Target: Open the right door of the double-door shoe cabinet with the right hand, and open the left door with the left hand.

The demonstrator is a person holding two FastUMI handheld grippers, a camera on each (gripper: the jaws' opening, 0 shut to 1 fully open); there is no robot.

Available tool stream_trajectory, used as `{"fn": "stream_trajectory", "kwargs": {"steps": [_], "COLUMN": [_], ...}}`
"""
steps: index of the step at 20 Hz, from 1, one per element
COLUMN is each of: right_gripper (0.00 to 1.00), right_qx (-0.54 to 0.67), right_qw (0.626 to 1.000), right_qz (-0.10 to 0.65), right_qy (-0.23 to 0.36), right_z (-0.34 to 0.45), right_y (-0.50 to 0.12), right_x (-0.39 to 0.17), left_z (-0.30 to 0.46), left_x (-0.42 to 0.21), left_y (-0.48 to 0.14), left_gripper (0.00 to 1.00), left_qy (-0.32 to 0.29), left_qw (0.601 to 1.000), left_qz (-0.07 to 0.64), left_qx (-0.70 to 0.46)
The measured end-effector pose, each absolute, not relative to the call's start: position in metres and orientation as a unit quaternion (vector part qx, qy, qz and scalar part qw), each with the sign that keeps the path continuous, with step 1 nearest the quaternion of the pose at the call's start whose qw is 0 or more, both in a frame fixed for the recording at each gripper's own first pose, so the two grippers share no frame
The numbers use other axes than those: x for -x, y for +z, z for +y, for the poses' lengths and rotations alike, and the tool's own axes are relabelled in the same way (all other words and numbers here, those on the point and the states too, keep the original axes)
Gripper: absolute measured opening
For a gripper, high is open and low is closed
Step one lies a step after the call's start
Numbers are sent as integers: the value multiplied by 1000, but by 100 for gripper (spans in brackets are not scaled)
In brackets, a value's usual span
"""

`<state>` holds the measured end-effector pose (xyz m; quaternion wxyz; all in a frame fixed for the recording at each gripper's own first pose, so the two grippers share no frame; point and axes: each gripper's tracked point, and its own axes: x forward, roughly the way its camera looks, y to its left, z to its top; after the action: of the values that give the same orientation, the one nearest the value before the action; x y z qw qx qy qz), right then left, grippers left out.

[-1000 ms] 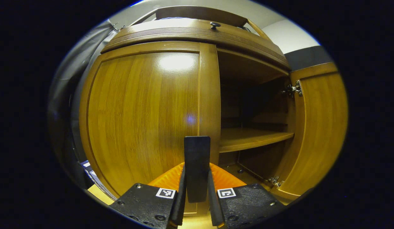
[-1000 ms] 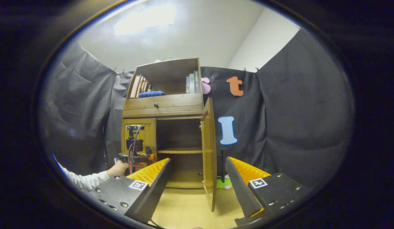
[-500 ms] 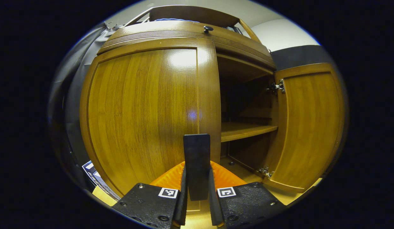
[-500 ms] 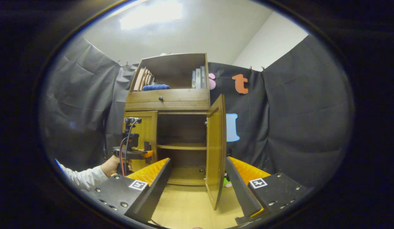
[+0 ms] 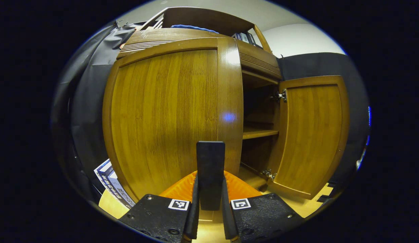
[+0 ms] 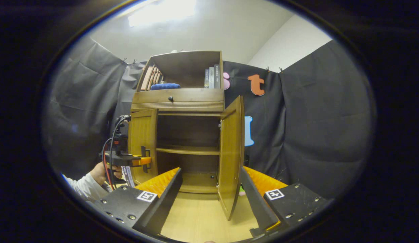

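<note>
Shoe cabinet [image 6: 182, 135]: right gripper view takes in all of it, set against the booth wall.
Right door [image 5: 311, 135]: swung wide, inner face and hinges in left gripper view.
Left door [image 5: 169, 114]: partly open.
Right gripper [image 6: 209, 199]: jaws apart, holding nothing.
Left gripper [image 5: 210, 202]: fingers clamped on the left door's handle [image 5: 210, 168].
Hand [image 6: 103, 170]: right gripper view shows it holding the left gripper.

Upright books [image 6: 211, 78] at the right end of the open top shelf [image 6: 182, 69], slanted books [image 6: 151, 77] at its left end, a blue cloth bundle [image 6: 165, 86] lying between. Below, a drawer front [image 6: 177, 99] with a small dark knob [image 6: 169, 98]. Pale wood floor [image 6: 199, 216] underneath. Printed boxes [image 5: 109, 180] leaning low at the left. White ceiling light [image 6: 162, 11] overhead.
</note>
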<state>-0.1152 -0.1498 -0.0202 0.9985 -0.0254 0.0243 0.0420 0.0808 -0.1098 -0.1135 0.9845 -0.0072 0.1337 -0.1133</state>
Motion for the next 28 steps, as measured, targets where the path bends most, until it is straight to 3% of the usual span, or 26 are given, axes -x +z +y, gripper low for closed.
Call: {"fn": "stream_trajectory", "kwargs": {"steps": [21, 28], "right_gripper": [100, 97], "right_qx": [21, 17], "right_qw": [997, 996], "right_qz": [16, 26], "right_qy": [79, 90], "right_z": [-92, -76], "right_y": [-13, -26], "right_x": [99, 91], "left_z": [-13, 34], "left_x": [26, 38], "left_y": [-94, -83], "left_gripper": [31, 24], "left_qy": [-103, -62], "left_qw": [987, 991], "left_qz": [121, 116], "left_qx": [-4, -1]}}
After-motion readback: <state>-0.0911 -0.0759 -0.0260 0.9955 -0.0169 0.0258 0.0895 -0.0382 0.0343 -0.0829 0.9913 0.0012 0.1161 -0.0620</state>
